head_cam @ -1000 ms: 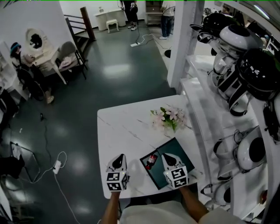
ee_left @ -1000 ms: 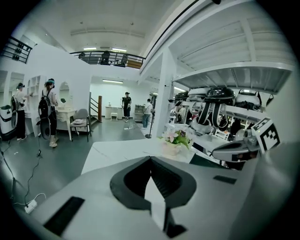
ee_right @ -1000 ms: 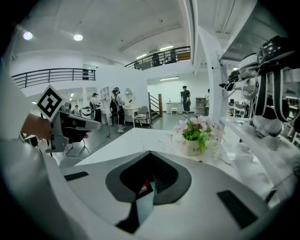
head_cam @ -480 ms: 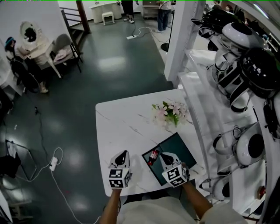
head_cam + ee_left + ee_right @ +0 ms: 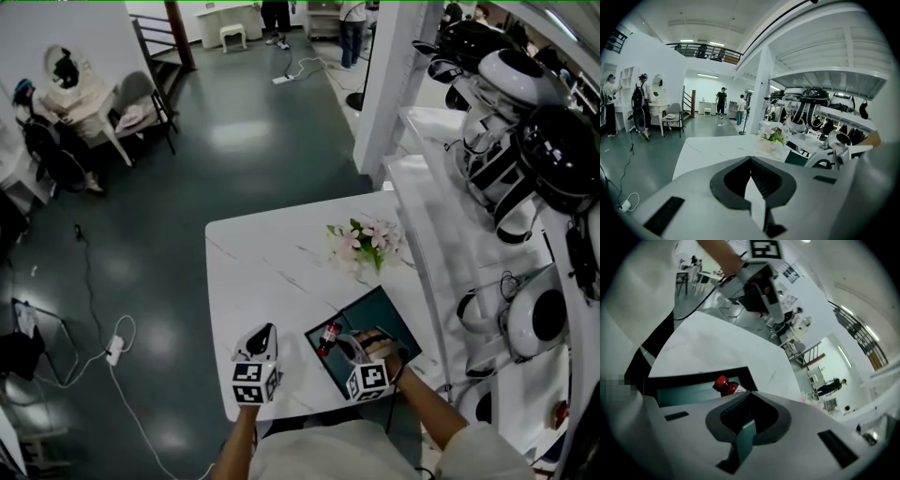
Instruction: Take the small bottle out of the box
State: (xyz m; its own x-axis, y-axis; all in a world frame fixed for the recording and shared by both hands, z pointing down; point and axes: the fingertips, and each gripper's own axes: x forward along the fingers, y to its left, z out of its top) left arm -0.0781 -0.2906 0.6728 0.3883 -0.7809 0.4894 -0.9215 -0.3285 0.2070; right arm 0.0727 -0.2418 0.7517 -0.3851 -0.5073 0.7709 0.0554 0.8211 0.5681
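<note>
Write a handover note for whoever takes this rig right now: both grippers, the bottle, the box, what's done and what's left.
Left gripper: jaws shut, empty, over the white table beside the box.
Right gripper: jaws shut, empty, pointing down at the box, just short of the bottle.
Small bottle: lying inside the box, red cap showing, not gripped.
Done: nothing yet.
Left: open the right jaws, close them on the bottle, lift it out.

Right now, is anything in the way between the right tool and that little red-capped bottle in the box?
Nothing visible does. The right tool hangs over the open box with its jaws shut, and the small bottle lies uncovered just ahead of its tips.
</note>
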